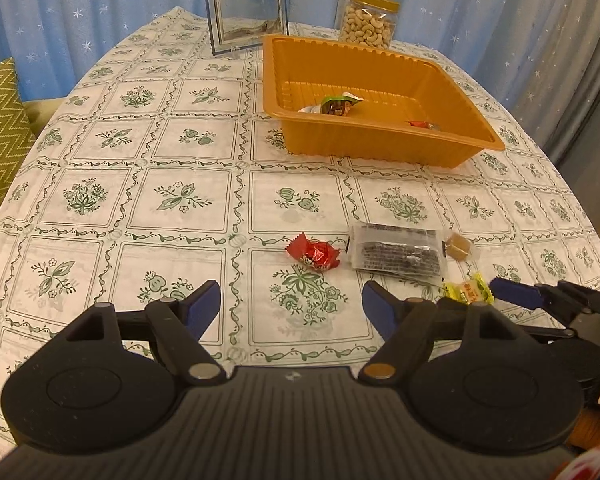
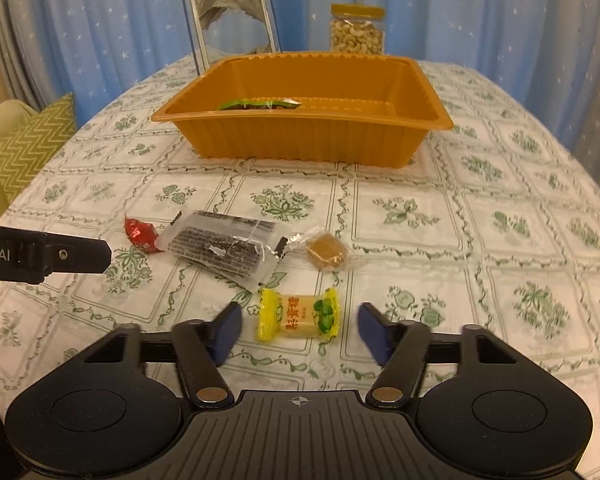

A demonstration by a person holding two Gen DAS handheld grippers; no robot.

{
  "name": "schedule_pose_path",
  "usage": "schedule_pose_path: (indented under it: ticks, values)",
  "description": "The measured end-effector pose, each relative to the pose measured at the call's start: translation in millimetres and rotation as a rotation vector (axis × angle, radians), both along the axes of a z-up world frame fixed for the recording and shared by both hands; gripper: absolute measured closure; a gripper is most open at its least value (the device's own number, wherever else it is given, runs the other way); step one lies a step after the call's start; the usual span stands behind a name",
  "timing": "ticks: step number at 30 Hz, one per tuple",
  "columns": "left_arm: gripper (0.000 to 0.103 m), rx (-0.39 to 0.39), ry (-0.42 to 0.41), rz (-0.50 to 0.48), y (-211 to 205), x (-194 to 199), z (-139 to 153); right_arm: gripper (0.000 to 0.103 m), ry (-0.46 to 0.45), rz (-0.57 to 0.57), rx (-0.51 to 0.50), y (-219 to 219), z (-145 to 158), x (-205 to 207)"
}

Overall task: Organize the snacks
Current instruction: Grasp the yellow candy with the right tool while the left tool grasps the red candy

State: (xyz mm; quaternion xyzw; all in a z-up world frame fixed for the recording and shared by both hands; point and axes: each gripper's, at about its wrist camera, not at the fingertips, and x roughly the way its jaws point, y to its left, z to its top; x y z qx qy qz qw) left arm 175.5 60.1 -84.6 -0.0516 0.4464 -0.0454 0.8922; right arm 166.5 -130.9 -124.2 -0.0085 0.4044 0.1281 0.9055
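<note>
Right gripper (image 2: 298, 330) fingers are apart with the yellow candy (image 2: 299, 315) sitting between them on the tabletop (image 2: 480, 240), not pinched. Left gripper (image 1: 291, 306) fingers are spread over bare cloth, just short of the red candy (image 1: 314, 255). Past those, the dark snack packet (image 2: 224, 250) and a brown sweet (image 2: 327, 255). The orange tray (image 2: 300, 136) near the far edge hides most of its snacks behind its front wall.
</note>
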Motion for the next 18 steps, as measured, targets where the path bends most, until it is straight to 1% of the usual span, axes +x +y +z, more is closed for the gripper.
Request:
schedule_pose_path:
  ticks: [3,7,9,12,18]
  values:
    - [0.028,-0.005,0.003,0.003,0,1,-2,0.049,-0.011,0.005,-0.017,1,-1,0]
    - [0.028,-0.006,0.003,-0.005,-3,2,-2,0.06,-0.023,0.027,-0.041,3,-1,-2]
    - [0.028,-0.004,0.002,-0.009,-4,1,-1,0.076,-0.022,0.02,-0.044,3,0,-2]
    - [0.028,-0.001,0.002,-0.012,-6,1,-1,0.078,-0.003,0.005,-0.016,-2,2,-1]
    - [0.028,0.005,-0.003,-0.017,-5,5,-3,0.078,-0.005,-0.041,0.014,-17,11,-4]
